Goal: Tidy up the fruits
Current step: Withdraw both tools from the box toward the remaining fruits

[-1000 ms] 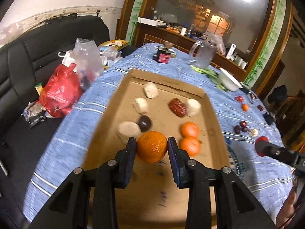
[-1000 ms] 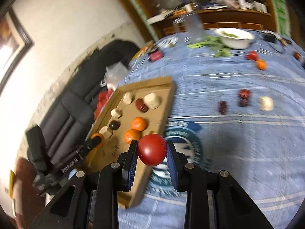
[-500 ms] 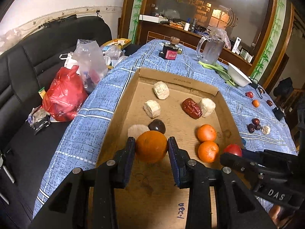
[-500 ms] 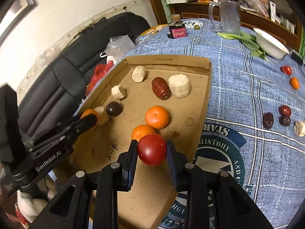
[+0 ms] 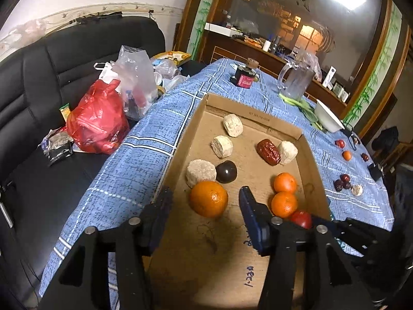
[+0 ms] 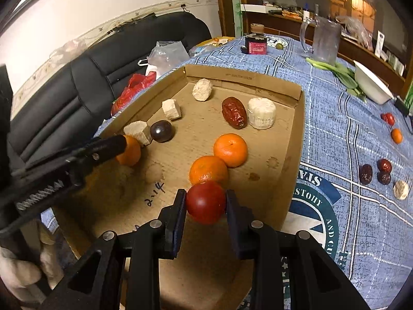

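Note:
A cardboard tray [image 5: 258, 118] lies on the blue tablecloth. My left gripper [image 5: 206, 206] is open, its fingers apart on either side of a large orange [image 5: 209, 199] resting on the tray floor. My right gripper [image 6: 205, 202] is shut on a red tomato [image 6: 205, 201], low over the tray beside two small oranges [image 6: 209, 170]. The tray also holds pale cut chunks [image 5: 232, 125], a red date [image 5: 268, 152] and a dark round fruit [image 5: 226, 171]. The left gripper shows in the right wrist view [image 6: 113, 146].
Loose fruit lies on the cloth right of the tray: dates [image 6: 374, 173], a small orange [image 6: 396, 135], a pale chunk [image 6: 400, 190]. A glass jug [image 6: 325, 38], white bowl [image 6: 371, 85] and dark jar [image 6: 255, 44] stand at the far end. A black sofa with bags [image 5: 98, 118] is left.
My left gripper has opened and let the large orange down onto the tray floor. My right gripper has carried the tomato over the tray, down beside the two small oranges.

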Demonstrator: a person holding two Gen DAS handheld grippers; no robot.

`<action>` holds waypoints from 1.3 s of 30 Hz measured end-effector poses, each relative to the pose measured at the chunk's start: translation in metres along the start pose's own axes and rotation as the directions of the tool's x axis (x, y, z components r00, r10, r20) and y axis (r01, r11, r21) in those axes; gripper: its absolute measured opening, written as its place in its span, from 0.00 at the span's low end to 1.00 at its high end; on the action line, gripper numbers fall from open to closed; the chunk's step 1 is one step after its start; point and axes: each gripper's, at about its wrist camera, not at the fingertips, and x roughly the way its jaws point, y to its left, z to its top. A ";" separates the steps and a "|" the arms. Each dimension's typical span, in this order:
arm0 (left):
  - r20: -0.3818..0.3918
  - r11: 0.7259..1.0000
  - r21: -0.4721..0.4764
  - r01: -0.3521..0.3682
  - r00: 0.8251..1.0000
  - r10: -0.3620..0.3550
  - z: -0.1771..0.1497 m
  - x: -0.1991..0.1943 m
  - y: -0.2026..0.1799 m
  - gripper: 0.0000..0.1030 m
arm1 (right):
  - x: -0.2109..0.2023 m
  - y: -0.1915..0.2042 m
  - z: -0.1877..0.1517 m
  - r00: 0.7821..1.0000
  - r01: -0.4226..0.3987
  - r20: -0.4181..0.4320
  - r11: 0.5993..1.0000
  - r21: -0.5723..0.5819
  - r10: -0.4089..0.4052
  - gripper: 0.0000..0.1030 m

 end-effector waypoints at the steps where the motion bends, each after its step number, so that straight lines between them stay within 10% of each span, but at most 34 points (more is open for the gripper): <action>1: 0.005 1.000 -0.008 0.002 1.000 -0.002 0.000 -0.003 0.002 0.54 | 0.000 0.001 -0.001 1.000 0.005 0.000 1.000 -0.005 -0.005 0.33; 14: 0.057 0.998 -0.039 0.041 0.998 -0.039 -0.004 -0.047 0.004 0.76 | -0.073 -0.026 -0.026 0.989 0.022 0.146 0.994 0.109 -0.038 0.58; 23: 0.045 0.986 0.137 0.091 0.994 -0.098 -0.025 -0.070 -0.065 0.79 | -0.136 -0.089 -0.067 0.966 0.029 0.234 0.939 0.342 -0.115 0.58; 39: 0.183 0.862 0.501 -0.075 0.983 -0.021 -0.077 -0.115 -0.199 0.79 | -0.209 -0.143 -0.131 0.922 0.039 0.322 0.880 0.474 -0.214 0.63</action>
